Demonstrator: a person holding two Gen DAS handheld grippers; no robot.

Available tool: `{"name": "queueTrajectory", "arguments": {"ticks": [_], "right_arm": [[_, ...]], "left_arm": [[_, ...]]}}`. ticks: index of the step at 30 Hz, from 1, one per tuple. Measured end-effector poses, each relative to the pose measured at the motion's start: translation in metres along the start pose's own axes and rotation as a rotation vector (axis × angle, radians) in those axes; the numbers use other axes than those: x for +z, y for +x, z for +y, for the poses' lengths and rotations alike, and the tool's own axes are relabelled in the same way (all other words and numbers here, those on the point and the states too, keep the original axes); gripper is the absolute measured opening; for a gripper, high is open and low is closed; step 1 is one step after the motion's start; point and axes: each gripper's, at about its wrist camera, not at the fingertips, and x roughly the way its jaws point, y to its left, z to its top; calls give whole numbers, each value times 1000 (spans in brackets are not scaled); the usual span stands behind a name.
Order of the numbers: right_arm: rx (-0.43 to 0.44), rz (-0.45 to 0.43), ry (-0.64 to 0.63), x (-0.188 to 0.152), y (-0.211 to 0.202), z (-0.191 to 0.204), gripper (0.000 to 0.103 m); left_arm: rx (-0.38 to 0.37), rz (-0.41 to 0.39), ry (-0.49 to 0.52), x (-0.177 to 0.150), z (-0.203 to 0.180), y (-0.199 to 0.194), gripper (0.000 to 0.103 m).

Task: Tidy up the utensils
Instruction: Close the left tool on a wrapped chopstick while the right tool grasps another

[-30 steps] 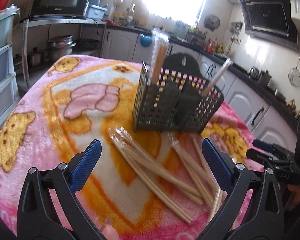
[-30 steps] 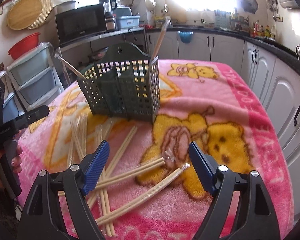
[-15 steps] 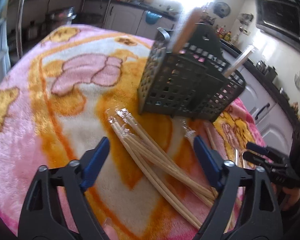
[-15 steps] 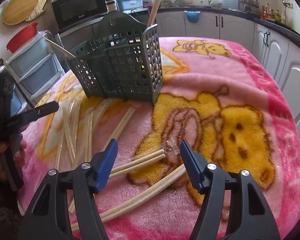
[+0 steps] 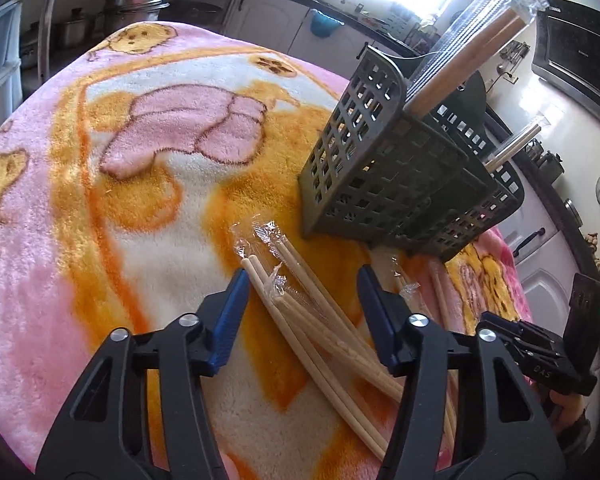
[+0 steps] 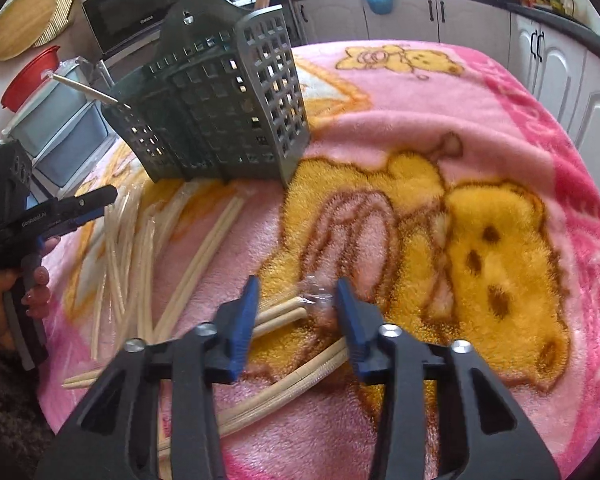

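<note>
A dark green utensil basket (image 5: 404, 176) stands on the pink blanket; it also shows in the right wrist view (image 6: 220, 104). It holds a wrapped chopstick pack (image 5: 472, 44). Several wrapped chopstick pairs (image 5: 308, 308) lie on the blanket in front of it. My left gripper (image 5: 302, 284) is open, low over the blanket, its jaws straddling these pairs. My right gripper (image 6: 296, 292) is open, its jaws on either side of the wrapped ends of two pairs (image 6: 284, 316). More pairs (image 6: 128, 248) lie to its left.
The blanket (image 6: 460, 128) covers a round table with its edge near both grippers. Kitchen cabinets (image 6: 556, 52), a microwave (image 6: 136, 12) and storage drawers (image 6: 56, 128) surround it. Each gripper shows in the other's view: right (image 5: 540, 352), left (image 6: 40, 216).
Both grippers have moved forward and down to the chopsticks. Their jaws have narrowed around the pairs but stay open.
</note>
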Motion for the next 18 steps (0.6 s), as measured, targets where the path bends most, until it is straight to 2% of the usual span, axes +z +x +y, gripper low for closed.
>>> {"name": "queueTrajectory", "arguments": {"ticks": [3, 8, 9, 13, 18], "right_arm": [[-6, -5, -4, 0, -2, 1, 18], [-26, -12, -38, -2, 4, 9, 12], [-29, -13, -49, -2, 4, 11, 8], [-39, -28, -77, -1, 3, 18, 3], [-7, -85, -55, 5, -11, 22, 3]], "left_arm": [[7, 7, -6, 0, 2, 4, 33], [21, 15, 4, -2, 2, 7, 19], [23, 17, 6, -2, 2, 7, 14], [20, 9, 7, -3, 4, 5, 11], [14, -1, 16, -3, 5, -3, 8]]}}
